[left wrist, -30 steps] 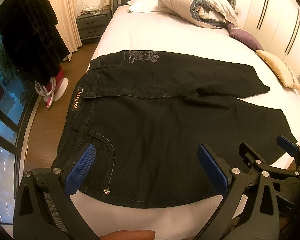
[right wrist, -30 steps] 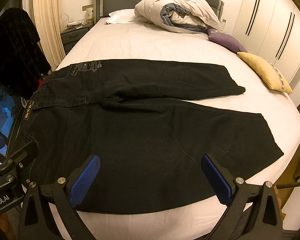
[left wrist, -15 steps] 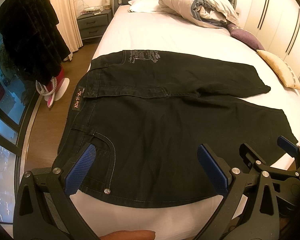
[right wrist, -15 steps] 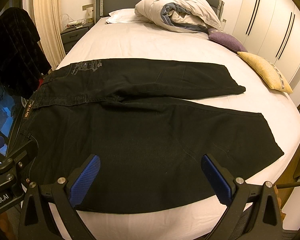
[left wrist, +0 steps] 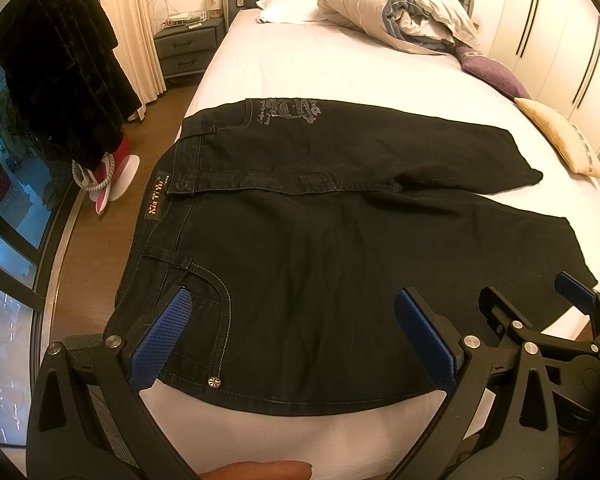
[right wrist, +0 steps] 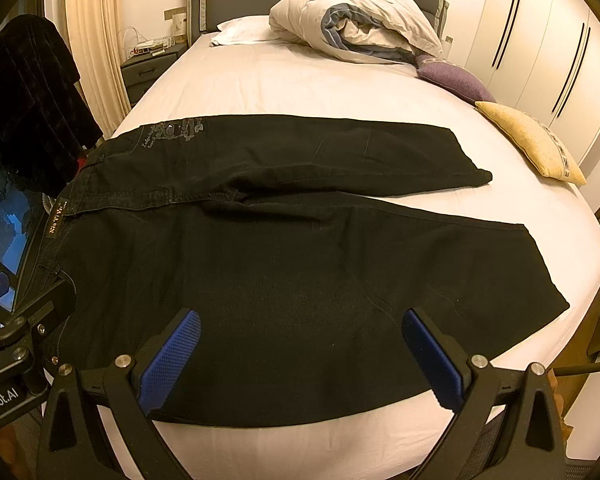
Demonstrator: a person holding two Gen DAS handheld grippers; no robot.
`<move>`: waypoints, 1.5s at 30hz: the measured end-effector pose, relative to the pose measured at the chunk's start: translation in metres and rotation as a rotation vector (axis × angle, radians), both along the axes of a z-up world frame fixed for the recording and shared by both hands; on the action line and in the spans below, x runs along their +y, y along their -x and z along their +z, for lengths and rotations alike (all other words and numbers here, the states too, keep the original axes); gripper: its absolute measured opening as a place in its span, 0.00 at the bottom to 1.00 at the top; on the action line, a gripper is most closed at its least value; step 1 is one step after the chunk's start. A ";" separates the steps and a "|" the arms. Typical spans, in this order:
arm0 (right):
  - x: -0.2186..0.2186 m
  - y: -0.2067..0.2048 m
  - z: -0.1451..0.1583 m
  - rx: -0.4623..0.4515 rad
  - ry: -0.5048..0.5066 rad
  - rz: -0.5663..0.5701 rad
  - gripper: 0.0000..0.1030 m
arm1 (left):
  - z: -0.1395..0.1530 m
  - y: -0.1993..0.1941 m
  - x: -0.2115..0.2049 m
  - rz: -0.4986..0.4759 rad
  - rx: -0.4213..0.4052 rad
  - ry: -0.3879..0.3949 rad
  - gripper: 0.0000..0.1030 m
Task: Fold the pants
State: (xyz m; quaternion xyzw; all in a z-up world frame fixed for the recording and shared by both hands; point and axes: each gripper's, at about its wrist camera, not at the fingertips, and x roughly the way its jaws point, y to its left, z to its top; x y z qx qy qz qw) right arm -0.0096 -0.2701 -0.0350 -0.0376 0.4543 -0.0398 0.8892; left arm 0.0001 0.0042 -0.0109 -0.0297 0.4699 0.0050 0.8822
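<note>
Black pants lie flat on the white bed, waistband at the left edge, both legs stretched to the right and slightly apart. They also show in the right wrist view. My left gripper is open and empty above the near waist and pocket area. My right gripper is open and empty above the near leg's front edge. It shows at the right in the left wrist view. The left gripper shows at the left in the right wrist view.
A rolled duvet, white pillow, purple cushion and yellow cushion lie at the far and right sides of the bed. A dark coat hangs at left over wooden floor. Wardrobe doors stand at right.
Both grippers have edged very slightly; the pants lie as before.
</note>
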 end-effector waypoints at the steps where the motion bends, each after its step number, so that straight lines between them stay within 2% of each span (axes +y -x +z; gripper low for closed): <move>1: 0.000 0.000 0.000 0.000 0.000 0.000 1.00 | 0.000 0.000 0.000 0.000 0.000 0.000 1.00; 45: 0.002 0.004 -0.008 0.021 -0.009 0.006 1.00 | -0.008 0.000 0.000 0.009 0.021 -0.015 1.00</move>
